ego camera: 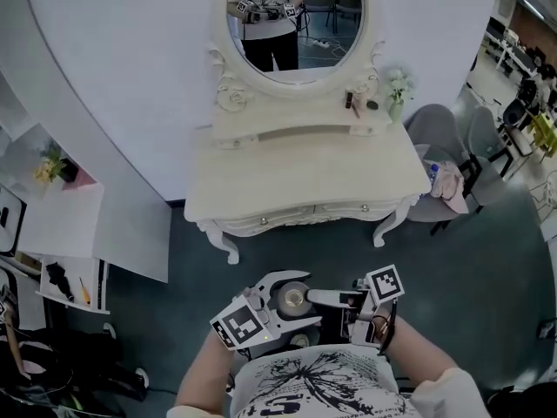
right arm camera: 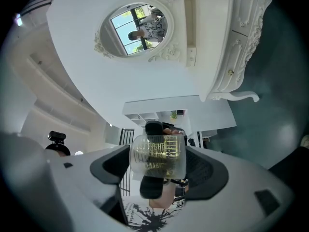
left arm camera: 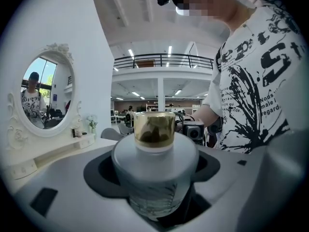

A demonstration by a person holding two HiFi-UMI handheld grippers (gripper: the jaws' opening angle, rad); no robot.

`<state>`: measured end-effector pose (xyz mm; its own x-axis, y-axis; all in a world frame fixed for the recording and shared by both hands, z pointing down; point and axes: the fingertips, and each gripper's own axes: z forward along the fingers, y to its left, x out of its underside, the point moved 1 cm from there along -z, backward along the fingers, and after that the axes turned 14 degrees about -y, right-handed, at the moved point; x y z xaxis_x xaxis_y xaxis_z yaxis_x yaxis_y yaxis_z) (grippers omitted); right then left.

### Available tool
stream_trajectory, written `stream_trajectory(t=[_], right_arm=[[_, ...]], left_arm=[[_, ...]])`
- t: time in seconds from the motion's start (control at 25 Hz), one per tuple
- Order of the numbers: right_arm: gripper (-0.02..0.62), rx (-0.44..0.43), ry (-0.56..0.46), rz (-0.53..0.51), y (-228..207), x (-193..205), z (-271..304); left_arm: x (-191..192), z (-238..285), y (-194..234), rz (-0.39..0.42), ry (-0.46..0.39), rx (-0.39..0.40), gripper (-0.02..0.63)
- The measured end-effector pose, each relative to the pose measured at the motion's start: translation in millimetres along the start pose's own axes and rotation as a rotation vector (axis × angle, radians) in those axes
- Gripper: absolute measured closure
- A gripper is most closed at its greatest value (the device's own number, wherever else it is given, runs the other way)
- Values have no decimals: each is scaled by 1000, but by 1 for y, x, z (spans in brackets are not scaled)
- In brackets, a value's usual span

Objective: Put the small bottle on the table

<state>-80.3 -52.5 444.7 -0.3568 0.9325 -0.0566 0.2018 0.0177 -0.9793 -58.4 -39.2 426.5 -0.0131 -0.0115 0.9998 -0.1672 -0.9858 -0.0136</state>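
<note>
Glass by its look, the small bottle (left arm camera: 155, 175) hangs in the air at the person's chest, well short of the near edge of the bench (ego camera: 296, 181). The left gripper (left arm camera: 154, 187) is clamped round its body below the gold cap (left arm camera: 154, 128), and the right gripper (right arm camera: 158, 161) also appears closed on its clear lower end. It is probably light, but hard, slippery and breakable. The straight body looks a safer hold than the cap.

The small bottle (left arm camera: 155, 151) has its bottom hidden in the left tongs (left arm camera: 153, 173); its writing is too blurry.
</note>
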Motion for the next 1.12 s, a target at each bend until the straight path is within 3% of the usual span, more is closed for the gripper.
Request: stream_trajectory(t=[0.44, 0.76, 1.12], right_arm=[[241, -1, 112, 27, -4, -153, 16], [241, 7, 149, 51, -3, -275, 16], [241, 9, 109, 79, -16, -353, 37]], left_arm=[[11, 67, 142, -9, 14, -117, 253], [18, 128, 248, -17, 25, -154, 253], [33, 149, 326, -47, 29, -135, 253]])
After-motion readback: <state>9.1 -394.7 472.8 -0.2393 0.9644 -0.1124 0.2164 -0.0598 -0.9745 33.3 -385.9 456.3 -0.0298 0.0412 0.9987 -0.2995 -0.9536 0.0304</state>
